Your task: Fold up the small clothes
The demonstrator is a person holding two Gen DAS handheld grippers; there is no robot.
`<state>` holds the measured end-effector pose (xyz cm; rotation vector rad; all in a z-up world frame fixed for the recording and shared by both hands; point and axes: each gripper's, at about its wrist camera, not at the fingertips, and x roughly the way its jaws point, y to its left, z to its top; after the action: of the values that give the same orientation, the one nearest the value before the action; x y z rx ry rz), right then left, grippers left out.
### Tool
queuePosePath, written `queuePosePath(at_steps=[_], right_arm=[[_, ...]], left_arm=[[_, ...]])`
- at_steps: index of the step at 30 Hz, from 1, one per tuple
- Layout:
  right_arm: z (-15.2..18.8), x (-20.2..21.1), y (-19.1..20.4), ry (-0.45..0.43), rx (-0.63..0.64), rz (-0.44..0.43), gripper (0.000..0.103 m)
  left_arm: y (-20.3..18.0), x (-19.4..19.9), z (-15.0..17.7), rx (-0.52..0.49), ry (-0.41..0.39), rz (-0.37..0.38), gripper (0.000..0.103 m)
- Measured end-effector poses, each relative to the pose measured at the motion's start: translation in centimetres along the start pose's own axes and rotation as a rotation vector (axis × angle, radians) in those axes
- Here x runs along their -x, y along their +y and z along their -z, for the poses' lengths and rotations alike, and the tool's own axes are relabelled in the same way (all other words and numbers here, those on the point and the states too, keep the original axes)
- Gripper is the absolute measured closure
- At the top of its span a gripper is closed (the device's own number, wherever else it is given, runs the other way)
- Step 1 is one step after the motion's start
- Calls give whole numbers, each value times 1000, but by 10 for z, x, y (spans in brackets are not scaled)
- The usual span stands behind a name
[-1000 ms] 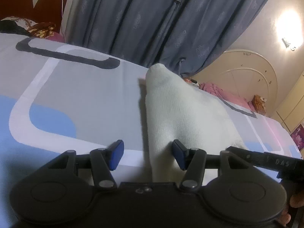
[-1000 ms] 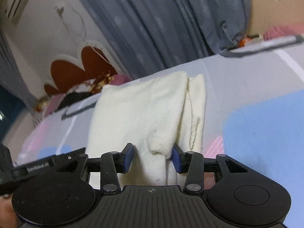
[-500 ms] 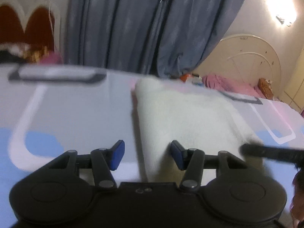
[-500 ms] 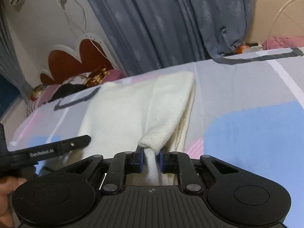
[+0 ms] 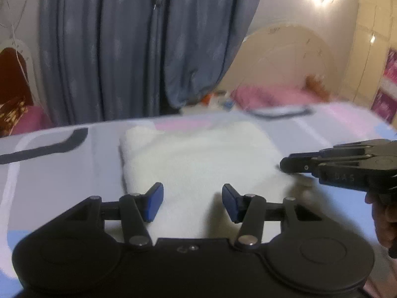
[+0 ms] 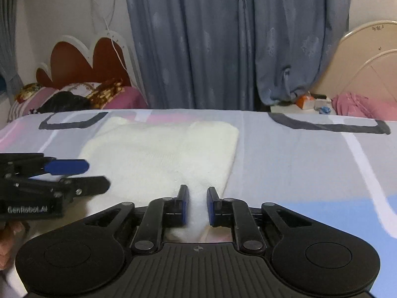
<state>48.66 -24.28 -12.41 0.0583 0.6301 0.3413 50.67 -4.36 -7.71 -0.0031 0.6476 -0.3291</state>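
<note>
- Left wrist view: the left gripper (image 5: pixel 192 202) hangs low over the near edge of a cream knitted garment (image 5: pixel 198 159), its blue-padded fingers (image 5: pixel 154 202) spread wide apart with nothing between them but the knit below.
- The garment lies flat as a folded, roughly rectangular bundle on the bedsheet (image 5: pixel 62 168), which is grey with white, pale blue, pink and dark grey shapes.
- At 3 o'clock in this view the right gripper (image 5: pixel 287 165) reaches in from the side, its tip at the garment's right edge; whether it touches the cloth is blurred.
- Right wrist view: the right gripper's blue pads (image 6: pixel 184 204) stand a little apart over the garment's near hem, with white knit showing in the gap; they do not look pressed on it.
- At 9 o'clock there, the left gripper enters sideways, its fingers parted above the garment's left edge.
- Beyond the bed at 12 o'clock hang blue-grey curtains (image 6: pixel 223 37); a red scalloped headboard (image 6: pixel 82 64) stands at 10 o'clock.
</note>
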Motion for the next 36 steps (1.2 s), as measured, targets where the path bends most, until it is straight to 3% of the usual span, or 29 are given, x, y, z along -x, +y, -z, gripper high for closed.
queuePosePath(at_steps=[2,4,7,8,10,12,16,17,18,21,24,29,31,32,33,36], right_arm=[[10,27,8,-42,29,-45,96],[28,45,19,-25,56,-102,96],[67,58,43,70,99,-144,96],[84,60,52,110,126,-124,96],[110,79,67,70,185,-85,97],[115,88,73,68,179,-71,96],[101,103,74,-9,139,-68,96],[101,100,73,9,135,-59,96],[104,88,71,82,130,-48,96],[96,84,68,108,142,-69,96],[75,100,51,-12,39,-79,96],[38,80,47,-125,22,-51,96],[28,51,46,-85,33,-49,96],[29,34,43,-26,55,-5,96],[31,12,36,68,53,68,96],[25,17,14,77,-36,37,96]], left_arm=[[-6,16,16,2,0,12,53],[-15,31,39,-7,11,16,53],[-34,48,75,-20,66,23,53],[-39,55,88,-40,55,9,53],[-47,68,103,-77,33,-21,53],[-42,75,102,-18,33,-21,53],[-32,84,89,25,-6,-41,52],[-31,76,90,16,43,-34,52],[-28,69,92,10,80,-19,51],[-17,80,80,48,32,-7,50],[1,85,60,67,-45,-54,43],[10,49,30,86,-43,-94,43],[14,22,30,104,43,-124,43],[17,8,35,109,122,-122,40],[20,6,39,115,119,-101,35],[22,16,37,109,111,-121,34]])
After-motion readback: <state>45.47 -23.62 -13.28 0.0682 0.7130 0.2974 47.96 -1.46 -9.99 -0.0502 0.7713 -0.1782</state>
